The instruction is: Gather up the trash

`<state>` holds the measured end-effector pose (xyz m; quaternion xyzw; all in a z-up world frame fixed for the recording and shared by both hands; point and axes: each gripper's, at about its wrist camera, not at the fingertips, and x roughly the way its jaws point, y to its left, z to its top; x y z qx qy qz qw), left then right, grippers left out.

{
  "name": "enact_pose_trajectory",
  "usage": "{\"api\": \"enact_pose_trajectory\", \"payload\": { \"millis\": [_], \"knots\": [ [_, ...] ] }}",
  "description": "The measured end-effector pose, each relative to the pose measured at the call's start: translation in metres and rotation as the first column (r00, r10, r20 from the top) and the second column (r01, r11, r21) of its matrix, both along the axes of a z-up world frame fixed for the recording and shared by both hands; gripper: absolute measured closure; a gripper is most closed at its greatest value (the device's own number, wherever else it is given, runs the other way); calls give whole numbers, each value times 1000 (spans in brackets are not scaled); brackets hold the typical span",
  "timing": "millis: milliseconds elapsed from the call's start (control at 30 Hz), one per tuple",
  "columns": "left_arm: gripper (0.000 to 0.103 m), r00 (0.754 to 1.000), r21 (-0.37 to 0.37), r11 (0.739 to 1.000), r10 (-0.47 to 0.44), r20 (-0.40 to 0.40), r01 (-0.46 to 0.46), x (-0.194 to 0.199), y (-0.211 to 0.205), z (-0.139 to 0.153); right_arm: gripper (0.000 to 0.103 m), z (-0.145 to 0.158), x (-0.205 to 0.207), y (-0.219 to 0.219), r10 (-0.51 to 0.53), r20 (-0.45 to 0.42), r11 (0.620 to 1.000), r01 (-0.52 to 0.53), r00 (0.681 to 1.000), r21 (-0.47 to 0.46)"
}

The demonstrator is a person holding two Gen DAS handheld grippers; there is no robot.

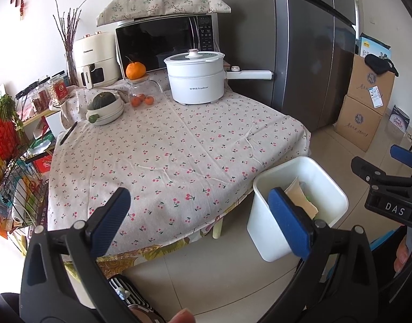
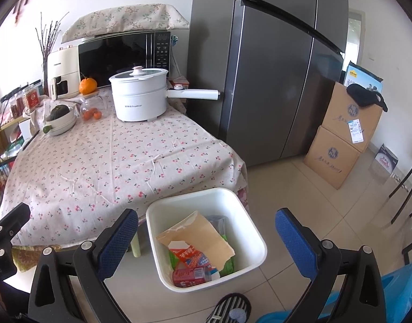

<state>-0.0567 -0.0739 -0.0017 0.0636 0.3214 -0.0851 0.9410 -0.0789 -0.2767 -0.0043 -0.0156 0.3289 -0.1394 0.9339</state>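
A white bin [image 2: 249,231] stands on the floor by the table's corner; it also shows in the left wrist view [image 1: 262,226]. In it lie a torn brown paper bag [image 2: 206,237], a red can [image 2: 191,276], a red and white carton [image 2: 187,254] and a green wrapper [image 2: 228,265]. My right gripper [image 2: 206,234] is open and empty above the bin. My left gripper [image 1: 203,215] is open and empty over the table's near edge, left of the bin. The right gripper's body [image 1: 389,185] shows at the right of the left wrist view.
The table [image 1: 179,148] has a cherry-print cloth. At its back stand a white electric pot [image 1: 195,78], a microwave [image 1: 163,45], an air fryer [image 1: 94,59], a glass jar with oranges [image 1: 141,91] and a bowl with a squash [image 1: 105,109]. A grey fridge [image 2: 273,67] and stacked boxes [image 2: 343,134] stand right.
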Motion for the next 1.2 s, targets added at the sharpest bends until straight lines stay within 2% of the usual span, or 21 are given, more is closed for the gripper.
{"api": "enact_pose_trajectory", "payload": {
  "millis": [967,1100,1200],
  "knots": [
    [1,1000,-10,1000,15,-28,-15,2,2,-1,0,0,-1,1,-2,2,1000,2,1000,-4],
    [1,999,-31,1000,5,-48,-7,3,2,-3,0,0,0,2,0,0,1000,0,1000,-4],
    [1,997,-104,995,1,-83,-10,8,13,0,0,-2,3,3,6,-7,1000,-6,1000,0]
  ]
}}
